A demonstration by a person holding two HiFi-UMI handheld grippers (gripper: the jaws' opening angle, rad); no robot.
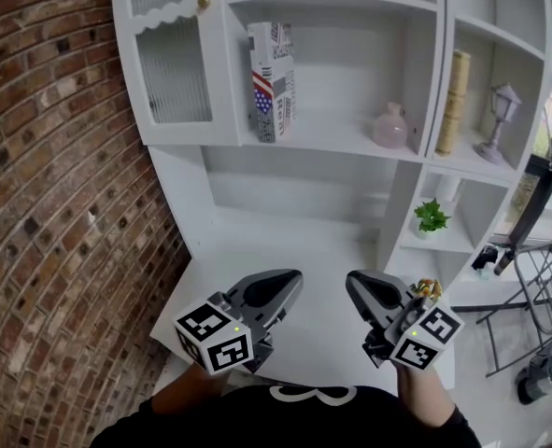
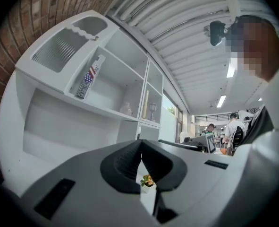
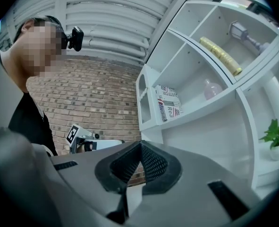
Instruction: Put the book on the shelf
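Observation:
The book [image 1: 271, 80], with a flag-patterned cover, stands upright on the middle shelf of the white cabinet [image 1: 177, 175]; it also shows in the left gripper view as the book [image 2: 89, 78] and in the right gripper view as the book [image 3: 167, 104]. My left gripper [image 1: 292, 278] hovers low over the cabinet's white counter [image 1: 322, 339], shut and empty, its jaws touching at the tips [image 2: 140, 148]. My right gripper [image 1: 354, 280] hangs beside it, also shut with nothing held, its tips [image 3: 140, 144] meeting. Both are well below and apart from the book.
A pink vase [image 1: 390, 126] stands right of the book on the same shelf. A yellow roll [image 1: 455, 103] and a small lamp figure [image 1: 500, 119] occupy the right compartment, a small potted plant [image 1: 431, 218] the one below. A brick wall [image 1: 51, 203] lies left.

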